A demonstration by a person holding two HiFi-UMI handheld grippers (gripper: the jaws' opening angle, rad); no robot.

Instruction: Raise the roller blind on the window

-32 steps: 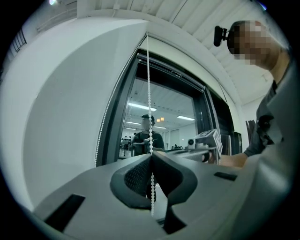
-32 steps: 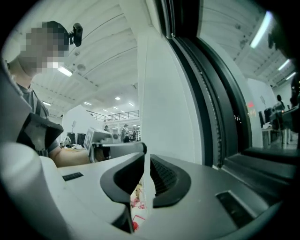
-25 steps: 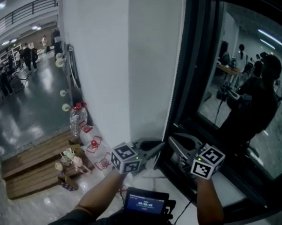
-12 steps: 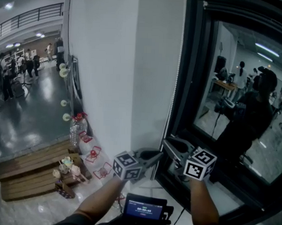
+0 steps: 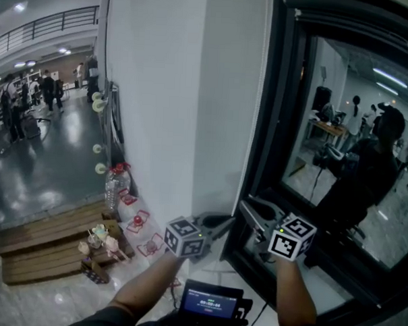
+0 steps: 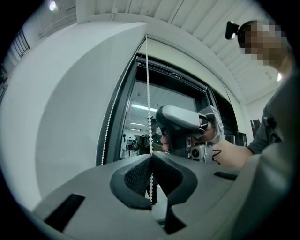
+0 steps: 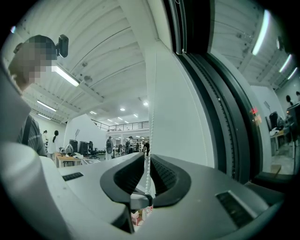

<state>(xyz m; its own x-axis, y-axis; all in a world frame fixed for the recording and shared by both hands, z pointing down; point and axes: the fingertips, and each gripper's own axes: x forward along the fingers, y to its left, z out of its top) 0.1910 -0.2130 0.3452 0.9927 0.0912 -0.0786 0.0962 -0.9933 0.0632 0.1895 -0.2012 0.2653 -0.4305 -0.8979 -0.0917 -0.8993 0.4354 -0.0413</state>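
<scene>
Two grippers in use, both level and side by side at the window edge. Left gripper (image 6: 150, 156): jaws together, clamped on one strand of the blind's bead chain (image 6: 149, 93), with the strand running straight up from the jaw tips and hanging on below them. Right gripper (image 7: 146, 157): jaws apart, one chain strand passing between them without pad pressure. Two chain strands counted in the left gripper view: the clamped one, and a second strand (image 6: 108, 126) to its left against the window frame (image 6: 120, 117). Only one strand in the right gripper view. Left gripper view only: the right gripper just beyond the clamped strand, with the hand (image 6: 221, 151) holding it. Head view only: left marker cube (image 5: 185, 236), right marker cube (image 5: 292, 237) and a lit screen (image 5: 210, 302) below them. Right gripper view only: people (image 7: 109, 145) far beyond the jaws.
</scene>
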